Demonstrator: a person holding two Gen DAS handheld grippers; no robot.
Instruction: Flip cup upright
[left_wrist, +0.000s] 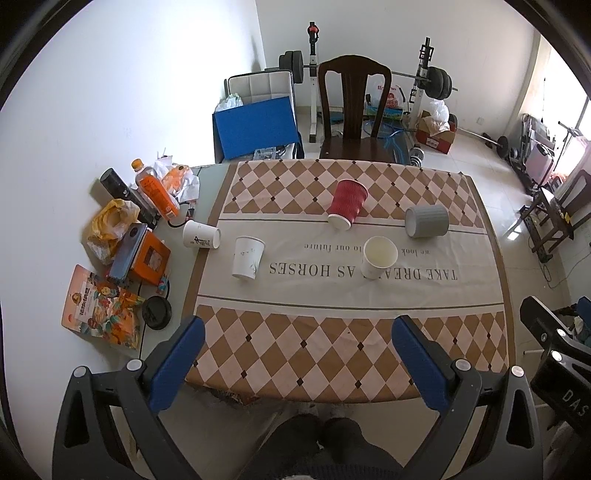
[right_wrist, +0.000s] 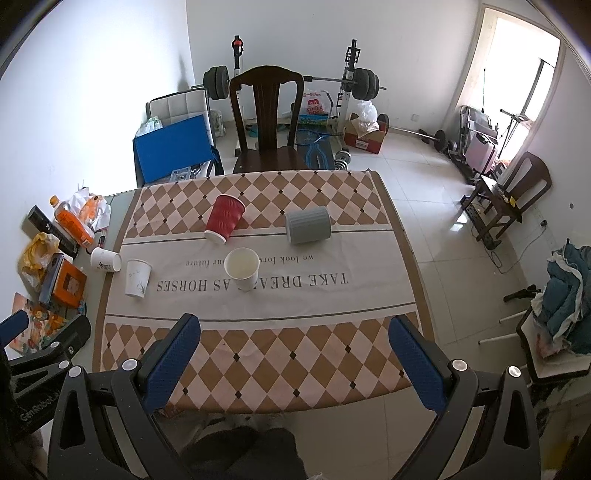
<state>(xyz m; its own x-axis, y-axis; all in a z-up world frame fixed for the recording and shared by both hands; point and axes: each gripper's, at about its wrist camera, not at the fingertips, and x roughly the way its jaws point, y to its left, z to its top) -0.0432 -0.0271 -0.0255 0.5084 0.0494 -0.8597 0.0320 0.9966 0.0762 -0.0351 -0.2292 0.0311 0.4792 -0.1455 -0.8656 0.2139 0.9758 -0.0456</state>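
Observation:
On the checkered tablecloth (left_wrist: 332, 343) a red ribbed paper cup (left_wrist: 347, 208) (right_wrist: 224, 218) lies on its side. A grey ribbed cup (left_wrist: 426, 220) (right_wrist: 308, 224) lies on its side to its right. A white paper cup (left_wrist: 378, 256) (right_wrist: 242, 267) stands upright, mouth up. Another white cup (left_wrist: 248, 262) (right_wrist: 137, 277) stands mouth down at the left. A third white cup (left_wrist: 201, 234) (right_wrist: 106, 259) lies on its side off the cloth. My left gripper (left_wrist: 297, 354) and right gripper (right_wrist: 293, 350) are both open and empty, above the table's near edge.
Clutter sits at the table's left: an orange bottle (left_wrist: 155, 188), a black can (left_wrist: 118, 186), a yellow bag (left_wrist: 110, 221), an orange box (left_wrist: 147, 258), a snack packet (left_wrist: 99, 306), a black lid (left_wrist: 157, 313). A dark wooden chair (left_wrist: 352, 110) stands behind the table.

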